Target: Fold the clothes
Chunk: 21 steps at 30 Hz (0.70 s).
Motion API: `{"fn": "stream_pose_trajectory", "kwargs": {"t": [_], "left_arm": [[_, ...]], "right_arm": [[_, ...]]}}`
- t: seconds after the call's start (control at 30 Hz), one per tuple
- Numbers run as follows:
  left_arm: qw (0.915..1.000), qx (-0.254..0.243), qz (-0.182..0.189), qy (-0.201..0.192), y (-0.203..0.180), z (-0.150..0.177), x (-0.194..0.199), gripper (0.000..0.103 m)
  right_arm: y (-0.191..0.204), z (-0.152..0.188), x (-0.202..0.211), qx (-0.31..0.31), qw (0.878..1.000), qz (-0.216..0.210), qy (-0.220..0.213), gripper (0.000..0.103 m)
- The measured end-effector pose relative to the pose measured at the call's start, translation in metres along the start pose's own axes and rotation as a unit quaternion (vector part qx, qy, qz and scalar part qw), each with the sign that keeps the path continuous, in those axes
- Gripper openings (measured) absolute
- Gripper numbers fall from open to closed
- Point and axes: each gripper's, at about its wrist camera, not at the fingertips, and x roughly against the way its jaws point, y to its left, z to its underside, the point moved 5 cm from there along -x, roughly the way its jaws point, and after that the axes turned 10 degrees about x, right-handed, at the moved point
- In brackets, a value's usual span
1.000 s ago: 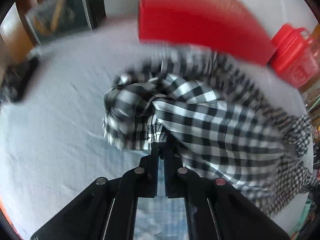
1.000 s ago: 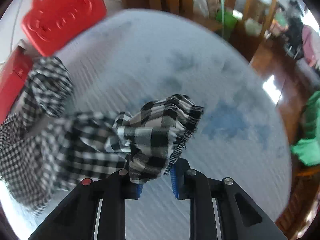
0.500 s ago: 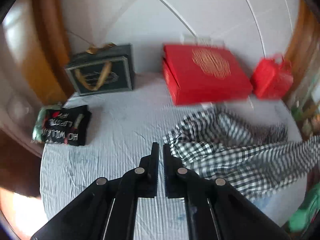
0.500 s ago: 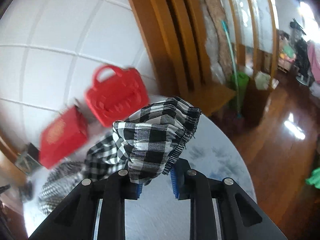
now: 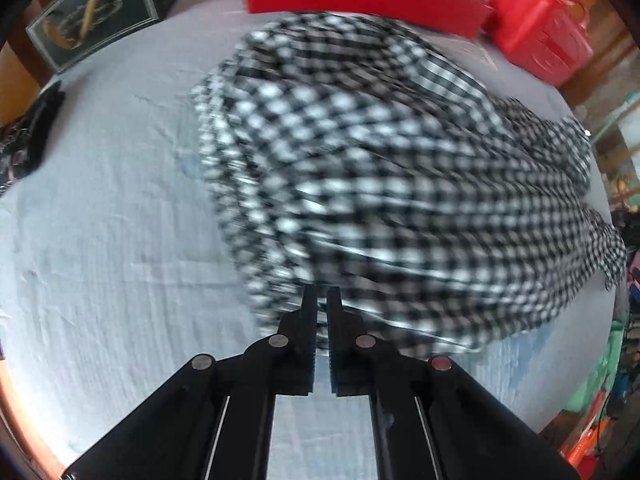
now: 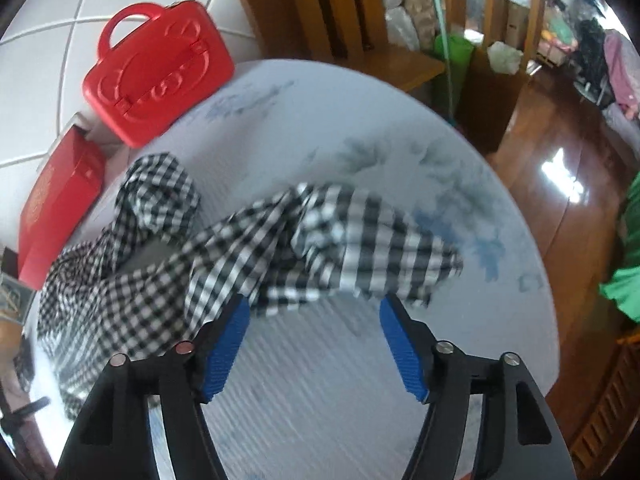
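Shirt [image 6: 304,248] has just dropped from the right gripper [image 6: 314,314], whose fingers have sprung wide; it lies crumpled on the bench [image 6: 320,380] just beyond them. Left gripper [image 5: 321,300], fingers pinched, apparently still grips its edge. Spreading comes next.

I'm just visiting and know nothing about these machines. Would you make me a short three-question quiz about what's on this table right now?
1. True or false: the right claw is clamped on the checked shirt.
2. What colour is the handbag by the wall: A green, B red, C black?
3. Fill in: the left claw is ____ (open/shut).

Key: 1 false: its jaws have just been opening, nothing sits between the pads, and the shirt lies beyond them. 2 B. 3 shut.
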Motion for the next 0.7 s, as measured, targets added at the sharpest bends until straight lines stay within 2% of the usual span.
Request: {"fn": "stream_pose_trajectory", "kwargs": {"t": [0.1,0.27,0.4,0.47,0.53,0.63,0.7], "left_arm": [[0.9996,0.001,0.015,-0.026,-0.012,0.006,-0.009,0.004],[0.9992,0.015,-0.024,-0.028,-0.01,0.007,-0.035,0.004],[0.9984,0.044,-0.02,-0.03,-0.004,0.009,-0.045,0.004],[0.9984,0.041,-0.027,-0.03,-0.006,0.01,-0.046,0.004],[0.9983,0.028,-0.04,-0.033,-0.01,0.011,-0.046,0.005],[0.9976,0.008,-0.056,-0.041,-0.021,0.013,-0.048,0.005],[0.9986,0.02,-0.039,-0.031,-0.018,0.01,-0.042,0.005]], "right_arm": [[0.008,0.01,-0.004,0.021,1.0,-0.011,0.005,0.069],[0.009,0.015,-0.02,0.037,0.999,-0.019,0.016,0.069],[0.002,0.013,-0.033,0.039,0.999,-0.014,0.025,0.069],[-0.003,0.012,-0.039,0.039,0.999,-0.008,0.029,0.074],[-0.007,0.01,-0.043,0.039,0.999,-0.002,0.028,0.087],[-0.011,0.008,-0.047,0.036,0.999,0.0,0.026,0.087],[-0.013,0.008,-0.049,0.033,0.999,-0.001,0.025,0.087]]}}
